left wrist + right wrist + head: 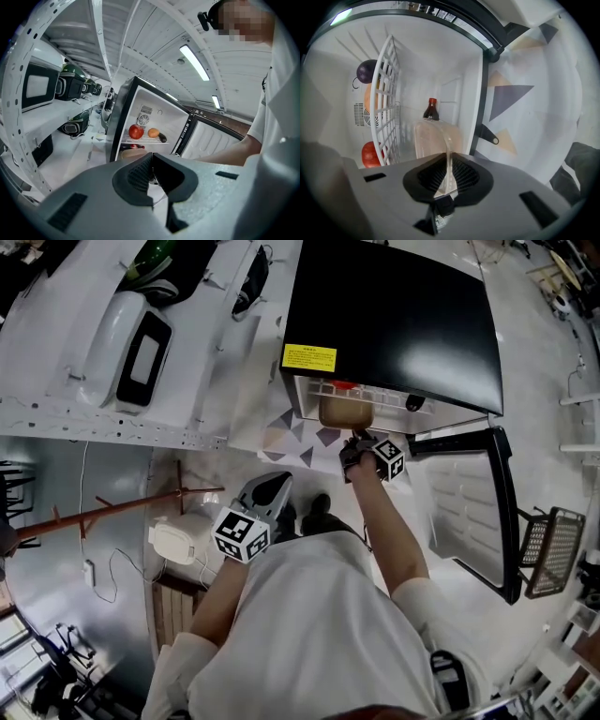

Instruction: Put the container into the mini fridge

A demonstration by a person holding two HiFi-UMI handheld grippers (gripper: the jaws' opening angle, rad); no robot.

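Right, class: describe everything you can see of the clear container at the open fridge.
The container is a shallow clear plastic box with rounded corners and a thin lip. The right tool pinches that lip. It is partly inside the mini fridge, under the wire shelf, with a dark bottle behind it. Whether it rests on the fridge floor can't be told.

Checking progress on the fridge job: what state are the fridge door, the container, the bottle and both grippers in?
Fridge door, open wide.
Container, gripped at its edge, partly inside the mini fridge.
Bottle, capped, lying on its side.
Right gripper, shut on the container.
Left gripper, shut, empty.
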